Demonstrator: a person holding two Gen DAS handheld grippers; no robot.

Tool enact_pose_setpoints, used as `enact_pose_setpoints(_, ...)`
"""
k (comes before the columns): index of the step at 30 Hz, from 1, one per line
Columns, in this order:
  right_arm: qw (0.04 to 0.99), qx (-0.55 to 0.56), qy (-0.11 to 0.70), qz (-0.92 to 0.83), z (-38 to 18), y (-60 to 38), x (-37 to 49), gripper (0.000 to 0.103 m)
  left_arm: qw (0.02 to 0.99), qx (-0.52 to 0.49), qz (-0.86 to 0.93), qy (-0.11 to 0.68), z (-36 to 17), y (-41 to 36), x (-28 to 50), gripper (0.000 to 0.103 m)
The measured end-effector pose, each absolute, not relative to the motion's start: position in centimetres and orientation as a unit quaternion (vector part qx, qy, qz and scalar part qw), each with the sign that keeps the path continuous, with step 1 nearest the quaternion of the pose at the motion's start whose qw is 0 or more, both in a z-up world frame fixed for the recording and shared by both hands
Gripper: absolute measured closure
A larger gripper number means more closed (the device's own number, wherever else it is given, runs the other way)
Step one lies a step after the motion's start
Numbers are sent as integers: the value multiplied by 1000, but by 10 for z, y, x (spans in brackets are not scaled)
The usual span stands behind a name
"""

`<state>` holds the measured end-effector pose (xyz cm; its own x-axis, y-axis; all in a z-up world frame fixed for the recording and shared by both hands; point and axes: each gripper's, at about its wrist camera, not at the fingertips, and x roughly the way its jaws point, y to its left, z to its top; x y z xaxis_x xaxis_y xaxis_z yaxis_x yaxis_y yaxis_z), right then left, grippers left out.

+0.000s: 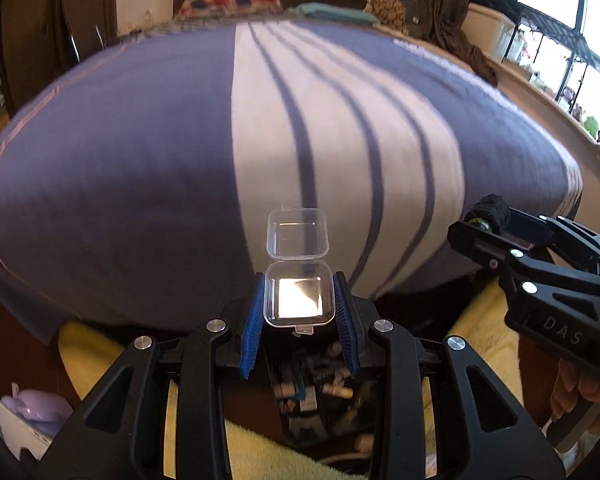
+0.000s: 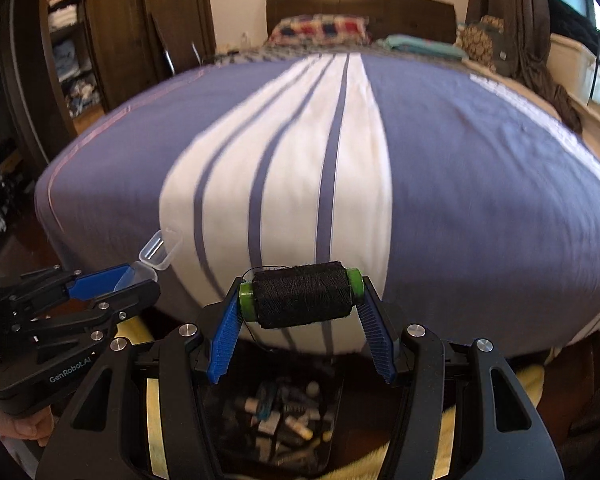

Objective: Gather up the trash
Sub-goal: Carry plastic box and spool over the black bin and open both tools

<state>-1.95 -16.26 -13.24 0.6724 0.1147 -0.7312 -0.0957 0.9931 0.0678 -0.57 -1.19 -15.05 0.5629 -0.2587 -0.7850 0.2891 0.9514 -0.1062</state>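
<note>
My left gripper (image 1: 299, 300) is shut on a small clear plastic box (image 1: 299, 296), whose hinged lid (image 1: 298, 234) stands open above it. In the right wrist view that same box (image 2: 156, 254) sticks out of the left gripper (image 2: 134, 282) at the lower left. My right gripper (image 2: 302, 298) is shut on a spool of black thread (image 2: 302, 296) with green ends, gripped end to end. The left wrist view shows the right gripper (image 1: 482, 224) with the spool (image 1: 490, 212) at the right edge. Both hang at the foot of a bed, above a dark bin (image 2: 278, 412) holding several small items.
The bed (image 2: 480, 184) has a purple cover with a white striped band and fills both views. A yellow fluffy rug (image 1: 252, 448) lies around the bin (image 1: 320, 404). A wardrobe (image 2: 72, 52) stands at the left, a window shelf (image 1: 556, 48) at the right. A purple object (image 1: 36, 408) sits at the lower left.
</note>
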Motion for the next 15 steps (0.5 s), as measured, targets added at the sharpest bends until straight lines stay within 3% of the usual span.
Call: enact_pose_setpoints(15,856,31,514,48,-227,-179,-25,46,809,19,-173,561,-254,-15,-2,71)
